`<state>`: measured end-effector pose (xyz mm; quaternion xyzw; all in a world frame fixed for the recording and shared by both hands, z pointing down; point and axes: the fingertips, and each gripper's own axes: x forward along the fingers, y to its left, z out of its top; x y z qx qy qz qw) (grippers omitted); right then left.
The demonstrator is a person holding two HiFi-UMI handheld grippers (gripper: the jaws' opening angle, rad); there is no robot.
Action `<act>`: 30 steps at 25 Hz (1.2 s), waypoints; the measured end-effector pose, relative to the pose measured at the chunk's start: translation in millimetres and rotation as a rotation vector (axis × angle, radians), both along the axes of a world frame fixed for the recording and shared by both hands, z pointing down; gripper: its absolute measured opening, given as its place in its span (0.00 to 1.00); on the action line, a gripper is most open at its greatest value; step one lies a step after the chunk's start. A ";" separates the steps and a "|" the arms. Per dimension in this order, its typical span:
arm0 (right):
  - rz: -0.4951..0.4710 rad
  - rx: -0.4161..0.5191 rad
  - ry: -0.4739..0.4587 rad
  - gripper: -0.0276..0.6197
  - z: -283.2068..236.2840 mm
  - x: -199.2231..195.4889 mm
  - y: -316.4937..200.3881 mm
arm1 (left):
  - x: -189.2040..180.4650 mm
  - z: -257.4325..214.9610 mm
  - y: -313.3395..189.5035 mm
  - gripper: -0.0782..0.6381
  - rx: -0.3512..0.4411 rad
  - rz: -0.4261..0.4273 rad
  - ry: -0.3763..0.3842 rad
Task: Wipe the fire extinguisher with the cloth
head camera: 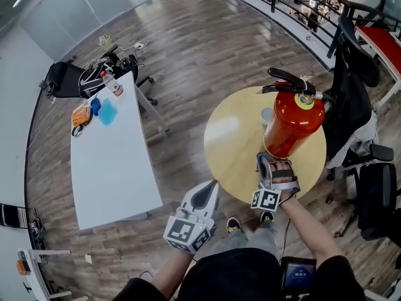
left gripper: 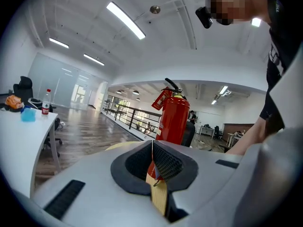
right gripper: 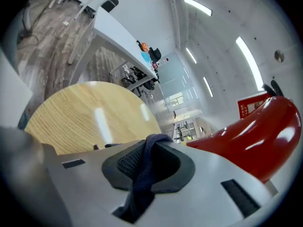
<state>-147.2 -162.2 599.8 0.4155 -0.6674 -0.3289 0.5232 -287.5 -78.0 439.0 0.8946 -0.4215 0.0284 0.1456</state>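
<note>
While I stand at the near edge of the round wooden table (head camera: 235, 143), my right gripper (head camera: 268, 158) reaches over its near right rim. Its jaws are clamped together on a dark blue-grey cloth (right gripper: 142, 174). In the right gripper view the cloth bunches up between the black pads (right gripper: 124, 163) and hangs out the near side. The red fire extinguisher (head camera: 291, 124) stands upright on the right part of that table, black handle and hose at the top, tilted a bit in the head view by the lens. My right gripper sits just near of its base, the red body filling the right of the right gripper view. I cannot tell if cloth and cylinder touch. My left gripper (head camera: 208, 194) hangs off the table's near left edge, jaws pressed together with nothing between them, only a thin slit in the left gripper view. A long white table (head camera: 113, 162) stands well apart to the left, a bottle (head camera: 113, 84) at its far end. A black office chair (head camera: 354, 86) is right of the round table.
</note>
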 end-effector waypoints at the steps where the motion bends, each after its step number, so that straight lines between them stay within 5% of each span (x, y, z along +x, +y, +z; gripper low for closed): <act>1: 0.010 -0.025 0.013 0.12 15.1 1.6 -0.7 | -0.6 1.7 -0.8 0.14 -0.002 -0.003 -0.003; 10: 0.000 -0.062 0.126 0.12 57.2 3.6 0.7 | -7.3 7.4 -1.3 0.14 -0.010 -0.014 -0.021; 14: -0.044 0.024 0.073 0.12 -3.6 -0.8 7.7 | -5.2 6.3 -0.8 0.14 -0.008 -0.004 -0.006; 19: -0.063 0.291 -0.069 0.12 -172.0 -5.5 7.5 | 8.8 0.3 -3.2 0.14 0.004 0.022 0.033; 23: -0.061 0.360 -0.149 0.13 -272.9 -1.5 9.3 | 23.6 -16.1 -6.5 0.14 0.050 0.059 0.045; 26: -0.047 0.346 -0.167 0.12 -283.1 -1.5 10.8 | 26.8 -26.7 -8.7 0.14 0.073 0.068 0.042; 30: -0.052 0.303 -0.115 0.12 -230.7 -2.8 10.7 | 28.6 -28.4 -8.1 0.14 0.073 0.070 0.008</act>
